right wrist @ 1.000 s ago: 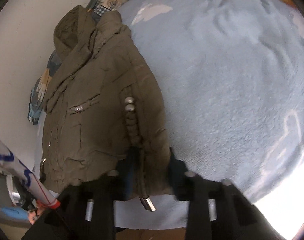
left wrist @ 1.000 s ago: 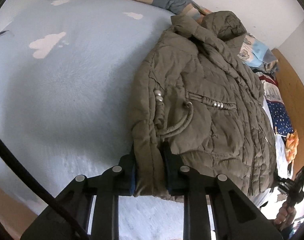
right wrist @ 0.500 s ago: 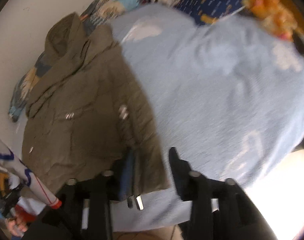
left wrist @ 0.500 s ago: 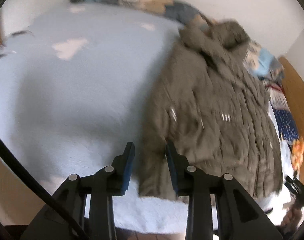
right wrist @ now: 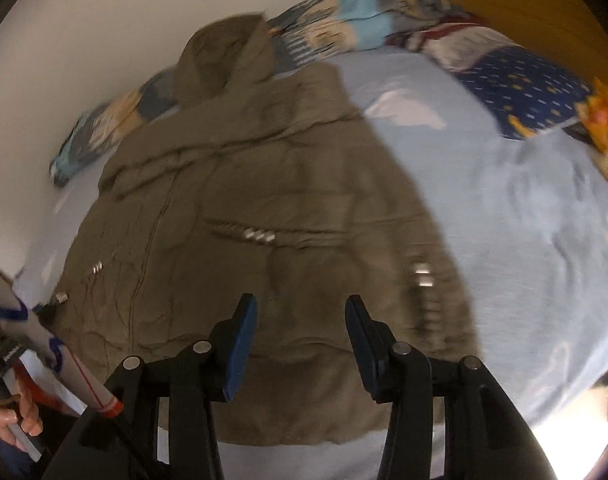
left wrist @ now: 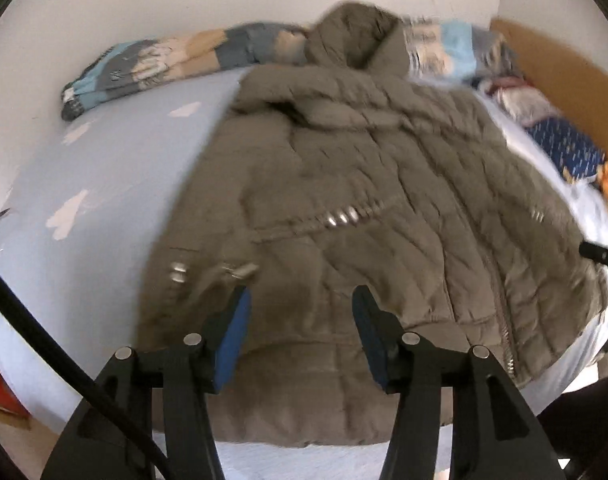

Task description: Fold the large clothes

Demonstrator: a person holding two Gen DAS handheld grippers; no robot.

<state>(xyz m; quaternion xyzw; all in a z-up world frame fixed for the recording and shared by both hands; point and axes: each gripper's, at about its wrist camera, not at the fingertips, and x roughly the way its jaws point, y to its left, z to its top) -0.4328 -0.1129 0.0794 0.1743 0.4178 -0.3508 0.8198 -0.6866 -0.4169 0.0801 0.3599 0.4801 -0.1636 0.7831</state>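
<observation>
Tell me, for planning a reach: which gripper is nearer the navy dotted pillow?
Right. Both grippers, jaws just opened and empty, hover over the jacket's hem: the right gripper over the half nearer the pillow, the left gripper over the far half.

bed (left wrist: 116, 184) | pale blue cloud-print cover | on it: olive jacket (left wrist: 364, 208), patterned bedding (left wrist: 176, 60)

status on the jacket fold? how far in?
Done: the olive jacket lies flat on the blue bed sheet, front up, sides already tucked in narrow. In hand: nothing; the left claw and right claw have both just been opening and hang over the hem with no fabric between the pads. Left: the hem-to-collar fold; the hood is unfolded, up against the patterned blanket.
</observation>
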